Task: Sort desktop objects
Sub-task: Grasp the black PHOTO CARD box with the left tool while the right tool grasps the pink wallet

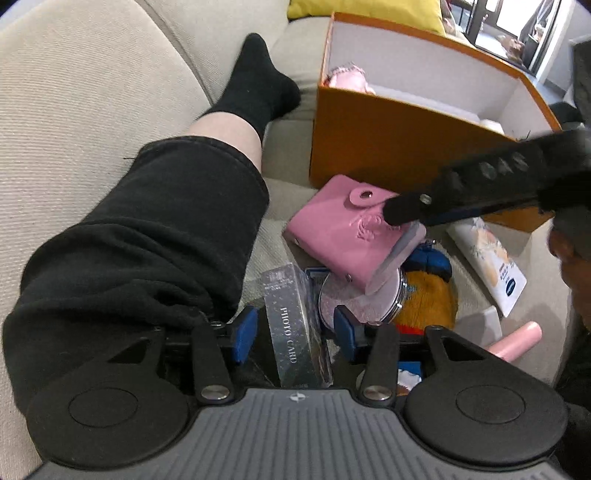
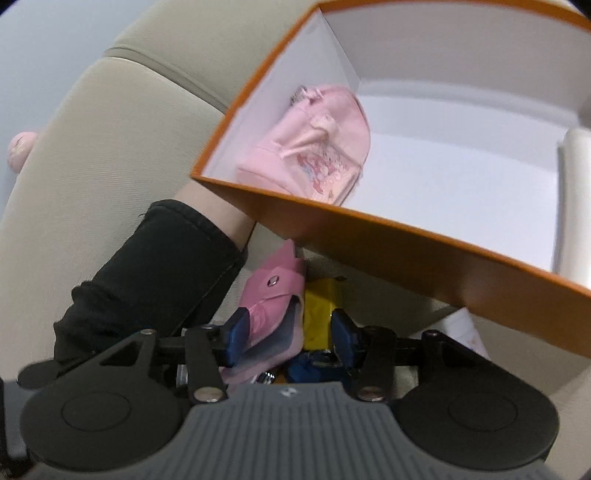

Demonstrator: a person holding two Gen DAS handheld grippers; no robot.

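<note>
A pile of small objects lies on a beige sofa in front of an orange box. My left gripper is open around an upright clear photo card box; its pads are apart from the box sides. My right gripper is open, with the edge of a pink snap wallet between its jaws beside the left pad. In the left wrist view the wallet is tilted up under the right gripper's black finger. The orange box holds a pink pouch.
A round pink compact mirror, a yellow and blue plush toy, a white tube and a pink stick lie in the pile. The person's leg in black trousers and sock lies left. A yellow cushion sits behind the box.
</note>
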